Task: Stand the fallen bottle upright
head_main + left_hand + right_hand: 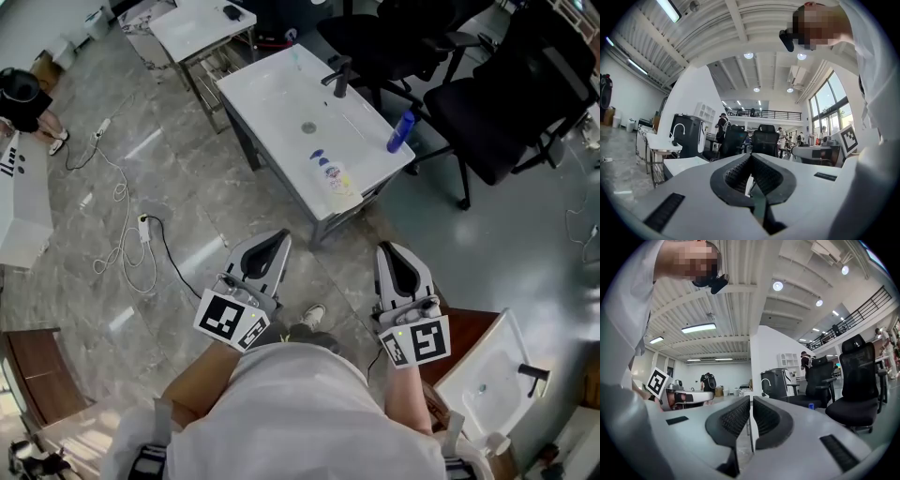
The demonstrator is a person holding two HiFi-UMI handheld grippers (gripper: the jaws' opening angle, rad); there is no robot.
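Observation:
A clear bottle (334, 175) with blue print lies on its side near the front end of the white sink-top table (272, 94). A blue bottle (401, 130) stands at the table's right edge, and its cap (811, 405) also shows in the right gripper view. My left gripper (278, 236) (751, 155) and right gripper (387, 248) (751, 398) are both held level over the floor, short of the table. Both are shut with nothing between the jaws, and neither touches a bottle.
A black faucet (338, 75) and a drain (308, 127) sit on the table top. Black office chairs (506, 103) stand to the right. A power strip with a white cable (142, 230) lies on the floor at left. Another white basin (487, 375) is at the lower right.

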